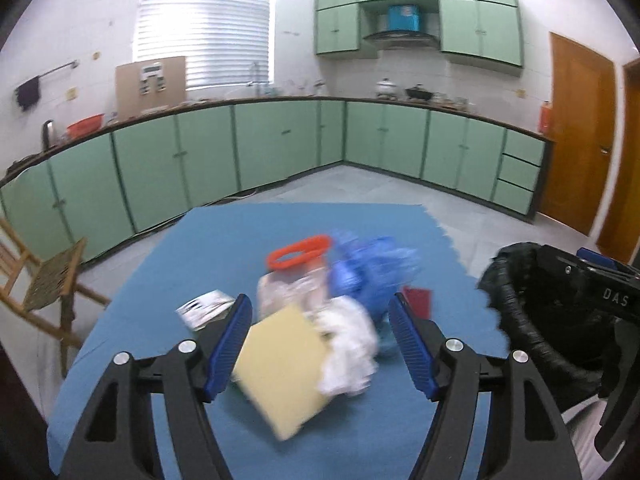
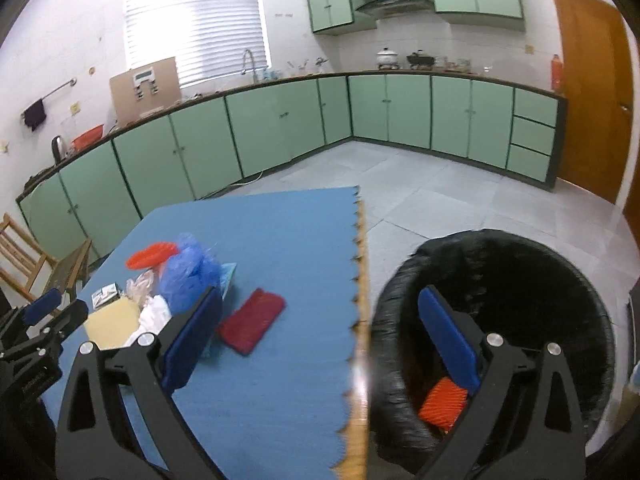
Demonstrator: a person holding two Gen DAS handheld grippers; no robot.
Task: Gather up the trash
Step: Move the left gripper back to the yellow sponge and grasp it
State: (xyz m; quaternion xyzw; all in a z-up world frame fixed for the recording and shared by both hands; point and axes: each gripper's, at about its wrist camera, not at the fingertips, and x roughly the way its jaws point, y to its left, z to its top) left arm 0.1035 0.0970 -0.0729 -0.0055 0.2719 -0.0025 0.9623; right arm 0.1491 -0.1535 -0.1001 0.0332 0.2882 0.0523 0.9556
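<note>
A pile of trash lies on the blue mat [image 1: 224,240]: a yellow card [image 1: 280,364], white crumpled tissue [image 1: 348,348], a blue plastic bag [image 1: 372,268], a clear bag with an orange ring [image 1: 300,256], a printed wrapper [image 1: 204,306] and a red packet [image 2: 252,320]. My left gripper [image 1: 320,320] is open just above the card and tissue, touching nothing. My right gripper [image 2: 320,320] is open and empty, straddling the table edge and the black-lined bin [image 2: 520,264]. An orange item [image 2: 442,402] lies inside the bin.
The bin [image 1: 532,320] stands off the table's right edge. A wooden chair [image 1: 44,284] stands to the left. Green cabinets [image 1: 280,140] line the far walls, and a brown door [image 1: 576,136] is at the right. Tiled floor lies beyond the table.
</note>
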